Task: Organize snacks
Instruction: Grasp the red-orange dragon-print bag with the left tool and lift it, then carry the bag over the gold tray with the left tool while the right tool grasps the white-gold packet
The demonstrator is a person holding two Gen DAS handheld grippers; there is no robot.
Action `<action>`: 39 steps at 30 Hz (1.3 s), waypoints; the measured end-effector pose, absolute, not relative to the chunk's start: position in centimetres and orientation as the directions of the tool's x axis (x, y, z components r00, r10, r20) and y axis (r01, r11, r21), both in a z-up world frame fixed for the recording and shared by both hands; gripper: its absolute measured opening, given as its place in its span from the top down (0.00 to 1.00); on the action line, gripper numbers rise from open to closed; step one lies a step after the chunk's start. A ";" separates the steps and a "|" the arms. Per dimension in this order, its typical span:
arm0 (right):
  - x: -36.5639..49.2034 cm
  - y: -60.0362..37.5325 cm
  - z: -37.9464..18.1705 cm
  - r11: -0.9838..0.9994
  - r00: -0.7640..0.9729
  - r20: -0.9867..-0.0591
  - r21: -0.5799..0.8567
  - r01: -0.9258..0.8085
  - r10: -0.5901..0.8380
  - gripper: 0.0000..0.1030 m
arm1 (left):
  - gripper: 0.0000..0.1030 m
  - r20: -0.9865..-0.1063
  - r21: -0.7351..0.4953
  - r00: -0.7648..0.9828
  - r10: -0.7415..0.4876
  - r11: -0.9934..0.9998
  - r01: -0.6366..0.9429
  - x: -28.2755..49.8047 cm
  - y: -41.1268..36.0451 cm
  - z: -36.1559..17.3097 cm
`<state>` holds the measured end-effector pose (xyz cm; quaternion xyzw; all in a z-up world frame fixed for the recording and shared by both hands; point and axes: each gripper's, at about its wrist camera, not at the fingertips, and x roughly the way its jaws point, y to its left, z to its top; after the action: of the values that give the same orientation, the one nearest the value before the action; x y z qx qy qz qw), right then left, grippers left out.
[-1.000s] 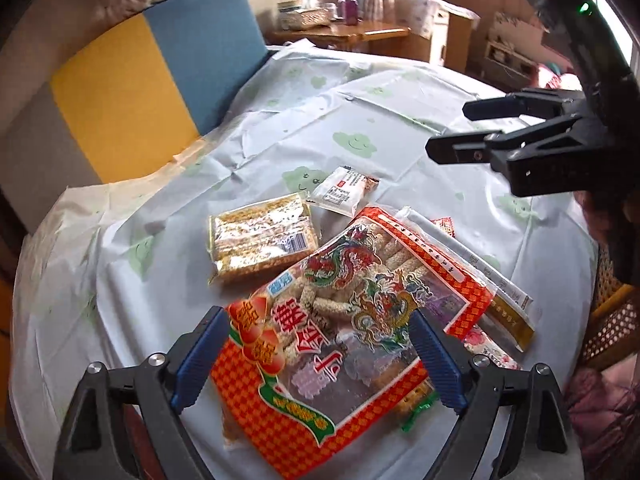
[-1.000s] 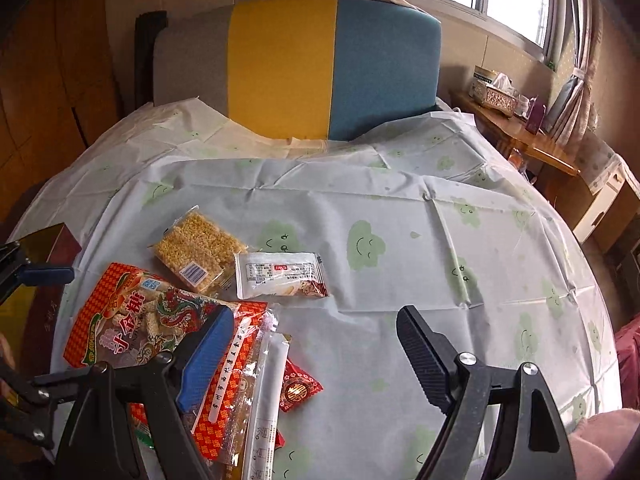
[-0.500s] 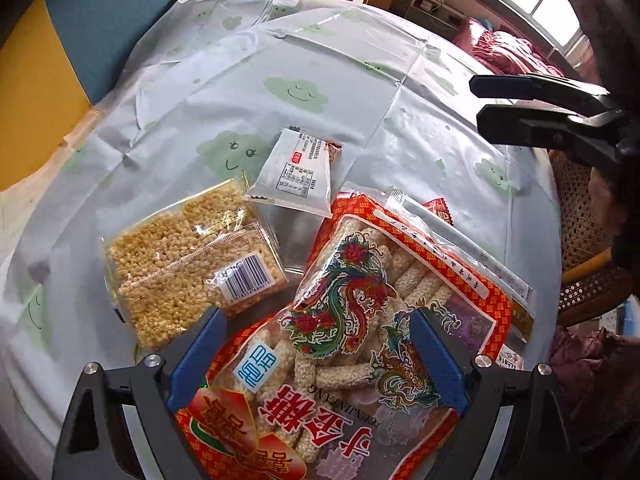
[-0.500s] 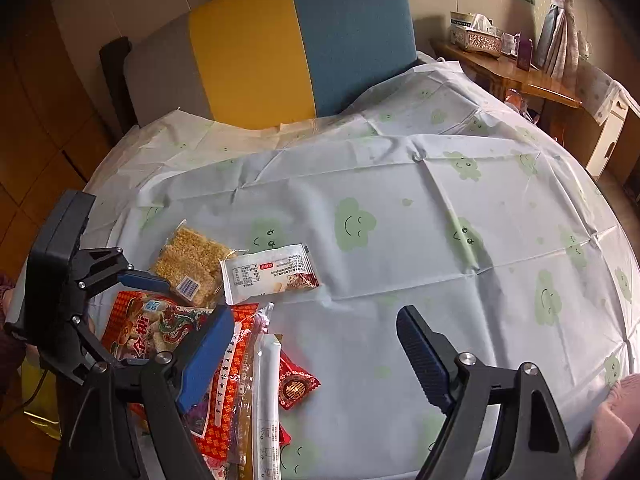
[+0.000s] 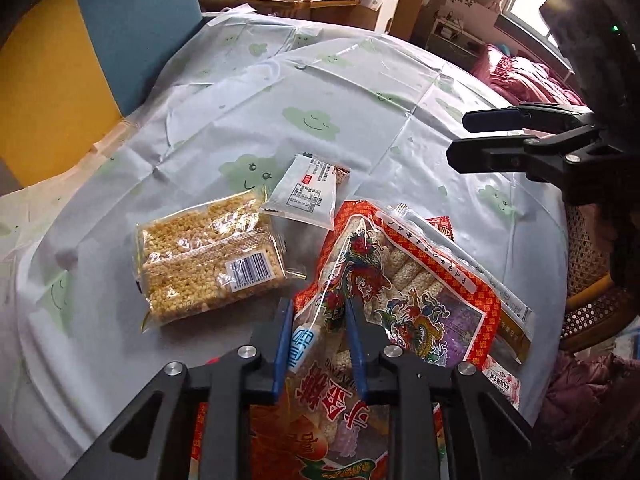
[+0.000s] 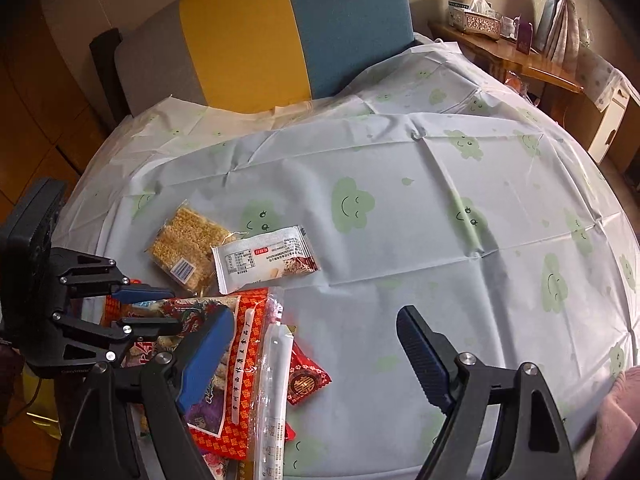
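Our left gripper [image 5: 316,316] has just been closing from wide open, and its blue pads now pinch a raised fold of the red bag [image 5: 404,292], bunched up between them. In our right view it has come in from 9 o'clock over the bag.

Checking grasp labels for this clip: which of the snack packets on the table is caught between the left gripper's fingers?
The big red dragon-print bag, pinched at its near edge by the left gripper. The yellow puffed-grain block and white sachet lie untouched beyond it.
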<state>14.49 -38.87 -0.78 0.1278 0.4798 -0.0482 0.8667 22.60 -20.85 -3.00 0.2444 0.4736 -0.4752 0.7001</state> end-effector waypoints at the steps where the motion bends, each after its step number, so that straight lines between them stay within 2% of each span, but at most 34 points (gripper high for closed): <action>1: 14.5 -38.9 -0.7 0.962 0.537 -0.843 0.174 0.210 0.035 0.17 | 0.75 -0.894 -0.098 0.120 -0.432 0.449 0.888 22.2 -20.7 -2.9; 11: 14.3 -39.7 -0.6 0.951 0.554 -0.832 0.186 0.246 0.019 0.17 | 0.90 -0.789 -0.106 0.344 -0.509 0.665 0.740 18.5 -15.4 2.0; 20: 14.6 -39.2 -1.8 0.946 0.522 -0.847 0.242 0.216 0.098 0.17 | 0.90 -0.687 -0.235 0.498 -0.529 0.810 0.537 14.6 -7.7 6.8; 25: 14.7 -38.3 -2.6 0.957 0.487 -0.868 0.218 0.189 0.102 0.17 | 0.90 -0.658 -0.260 0.597 -0.459 0.882 0.393 12.6 -1.9 8.7; 29: 14.6 -37.7 -3.0 0.964 0.467 -0.879 0.196 0.178 0.092 0.17 | 0.90 -0.667 -0.239 0.666 -0.332 0.943 0.231 11.4 2.9 8.8; 34: 14.5 -37.4 -3.2 0.969 0.463 -0.884 0.170 0.177 0.070 0.17 | 0.90 -0.699 -0.263 0.685 -0.206 0.965 0.022 10.9 8.6 6.5; 39: 14.5 -37.3 -3.4 0.973 0.454 -0.890 0.149 0.178 0.054 0.17 | 0.90 -0.751 -0.308 0.644 -0.143 0.939 -0.151 11.1 11.8 2.6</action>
<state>14.47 -37.29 -3.44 0.1110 0.5213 -0.0368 0.8453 11.11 11.82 2.58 -0.1741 0.4216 0.0023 0.8899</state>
